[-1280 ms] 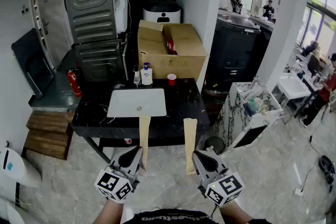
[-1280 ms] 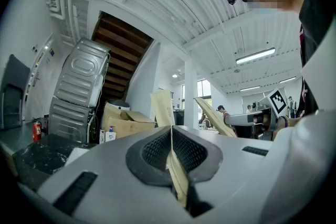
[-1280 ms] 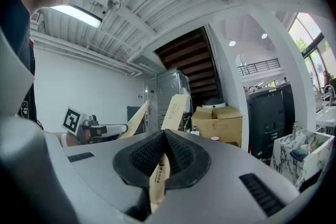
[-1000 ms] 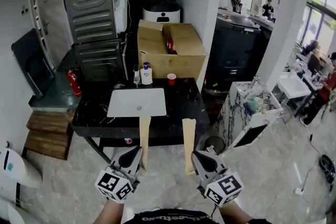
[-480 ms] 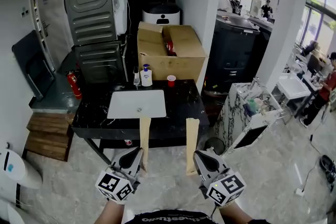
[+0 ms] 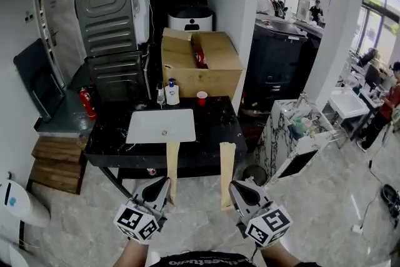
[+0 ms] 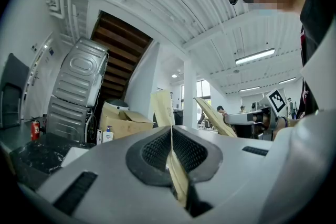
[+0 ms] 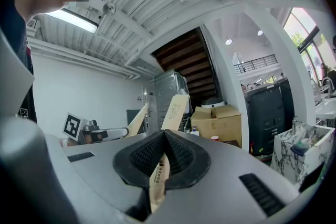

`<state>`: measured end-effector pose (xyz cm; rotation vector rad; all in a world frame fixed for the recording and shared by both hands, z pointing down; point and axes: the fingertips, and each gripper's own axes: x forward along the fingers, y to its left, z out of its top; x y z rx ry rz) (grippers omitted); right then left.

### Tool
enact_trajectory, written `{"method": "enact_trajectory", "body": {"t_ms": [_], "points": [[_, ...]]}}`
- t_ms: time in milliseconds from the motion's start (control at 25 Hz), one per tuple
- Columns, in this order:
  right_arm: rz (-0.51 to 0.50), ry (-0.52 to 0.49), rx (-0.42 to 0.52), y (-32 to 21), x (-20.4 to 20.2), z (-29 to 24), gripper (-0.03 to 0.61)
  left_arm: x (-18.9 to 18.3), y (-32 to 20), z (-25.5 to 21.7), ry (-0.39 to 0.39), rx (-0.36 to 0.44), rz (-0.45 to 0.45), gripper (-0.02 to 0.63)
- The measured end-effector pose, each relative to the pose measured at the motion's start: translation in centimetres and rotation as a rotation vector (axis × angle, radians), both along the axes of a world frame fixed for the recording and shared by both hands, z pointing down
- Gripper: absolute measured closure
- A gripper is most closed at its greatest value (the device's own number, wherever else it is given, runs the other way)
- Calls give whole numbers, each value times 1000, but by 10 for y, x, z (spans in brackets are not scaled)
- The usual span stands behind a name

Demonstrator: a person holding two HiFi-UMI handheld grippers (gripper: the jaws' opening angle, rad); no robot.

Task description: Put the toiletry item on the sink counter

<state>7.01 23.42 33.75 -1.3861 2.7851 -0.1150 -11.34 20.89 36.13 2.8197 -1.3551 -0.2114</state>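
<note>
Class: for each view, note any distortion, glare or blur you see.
Head view: wide-angle bending, and the window is partly washed out by daylight. Left gripper view: fisheye with black corners; the ceiling strip light glares, and the left gripper is soft close to the lens. Right gripper view: same fisheye; the tan packet blurs near the jaws, the cardboard box looks sharper.

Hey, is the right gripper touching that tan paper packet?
Touching. The right gripper view shows the right gripper shut on the tan paper packet, clamping both its faces.
</note>
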Motion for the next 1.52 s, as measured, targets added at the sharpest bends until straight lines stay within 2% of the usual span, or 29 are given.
{"method": "enact_trajectory", "body": {"t_ms": [760, 1160, 1520], "points": [[-13, -10, 1, 0, 40, -4, 540, 40, 0, -2, 22, -22, -24, 594], [-36, -25, -9, 1, 70, 5, 540, 73, 1, 6, -4, -20, -28, 594], [-38, -34, -39, -32, 76, 19, 540, 79, -31, 15, 5, -45, -36, 594]]}}
